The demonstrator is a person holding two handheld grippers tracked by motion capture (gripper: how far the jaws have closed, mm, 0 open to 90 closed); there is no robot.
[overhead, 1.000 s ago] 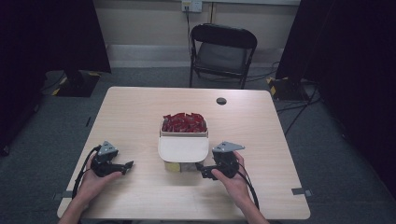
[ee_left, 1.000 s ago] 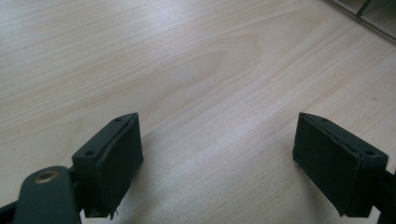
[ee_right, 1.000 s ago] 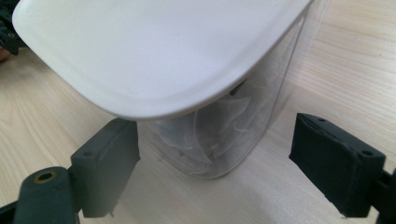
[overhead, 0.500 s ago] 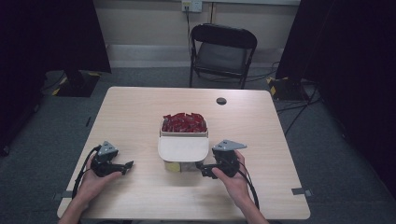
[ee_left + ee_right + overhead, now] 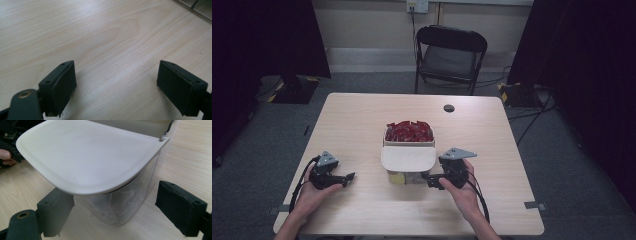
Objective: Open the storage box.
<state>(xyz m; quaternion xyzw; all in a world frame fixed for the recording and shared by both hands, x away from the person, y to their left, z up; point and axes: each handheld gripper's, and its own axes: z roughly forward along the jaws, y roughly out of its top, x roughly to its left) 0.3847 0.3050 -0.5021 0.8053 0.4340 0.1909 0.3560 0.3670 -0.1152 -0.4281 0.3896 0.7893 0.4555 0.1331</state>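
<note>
A clear container (image 5: 120, 205) with a white hinged lid (image 5: 408, 158) stands mid-table. Its far half is open and holds several red packets (image 5: 408, 131). My right gripper (image 5: 430, 179) lies just right of the container's near end, pointing left at it. In the right gripper view the gripper (image 5: 115, 212) is open. The clear rounded wall sits under the white lid (image 5: 87, 157) and between the jaws, with a gap to each pad. My left gripper (image 5: 348, 177) rests on the table at the left, and its jaws (image 5: 116, 87) are open over bare wood.
A small black round object (image 5: 449, 108) lies on the light wooden table (image 5: 362, 120) toward the far right. A black folding chair (image 5: 451, 57) stands beyond the far edge. The person's other hand (image 5: 7, 160) shows past the lid.
</note>
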